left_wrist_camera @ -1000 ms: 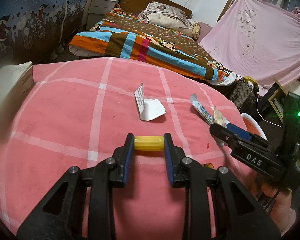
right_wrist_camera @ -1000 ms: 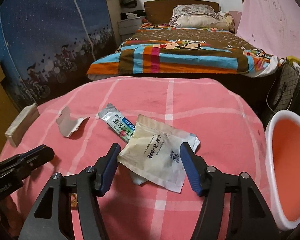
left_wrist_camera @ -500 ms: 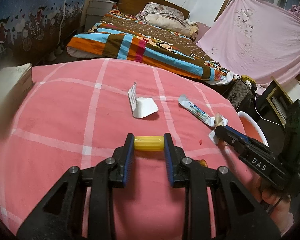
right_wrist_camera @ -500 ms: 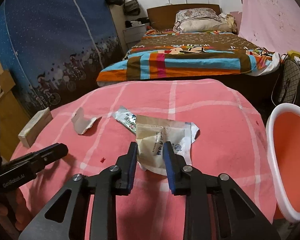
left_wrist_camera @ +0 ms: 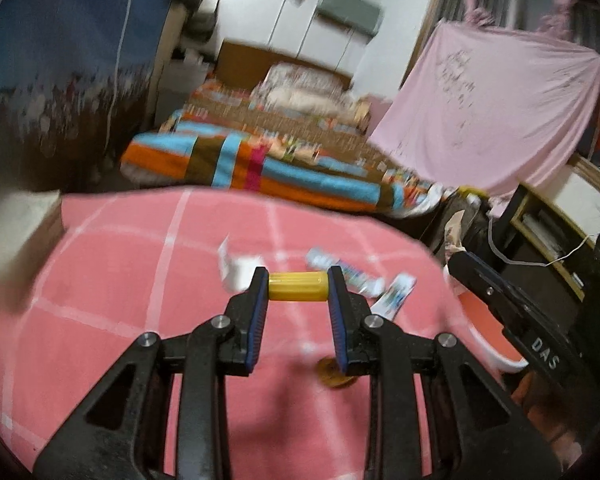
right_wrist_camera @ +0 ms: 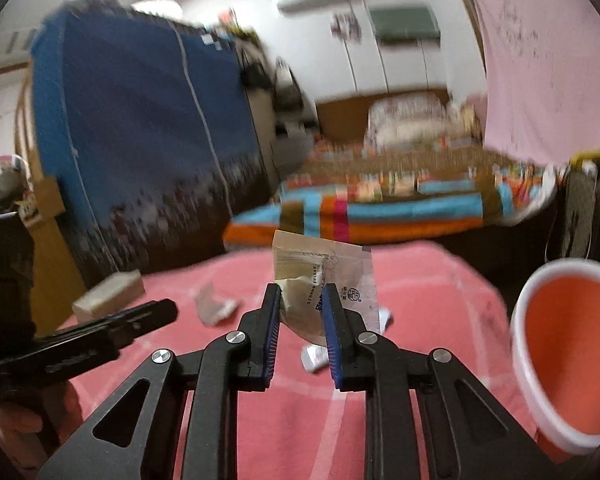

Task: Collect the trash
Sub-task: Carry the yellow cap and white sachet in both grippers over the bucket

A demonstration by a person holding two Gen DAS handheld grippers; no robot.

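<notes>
Right gripper (right_wrist_camera: 300, 300) fingers pinching beige packet (right_wrist_camera: 304, 268), lifted clear of table (right_wrist_camera: 420, 300). Left gripper (left_wrist_camera: 298, 286) fingers clamped on yellow cylinder (left_wrist_camera: 298, 286). Step: carry to bin (right_wrist_camera: 520, 320) at right. Next: swing packet over rim, release. Wrappers (left_wrist_camera: 364, 280) left on table.

right claw (right_wrist_camera: 300, 300): closed from wide open onto the beige packet (right_wrist_camera: 312, 280), then lifted with it
beige packet: was flat on the pink-checked worktop (right_wrist_camera: 420, 300), now raised clear and upright
toothpaste tube (left_wrist_camera: 348, 276): uncovered, lies bare beside a small wrapper (left_wrist_camera: 396, 296)
both views: tilted upward, blurred
</notes>
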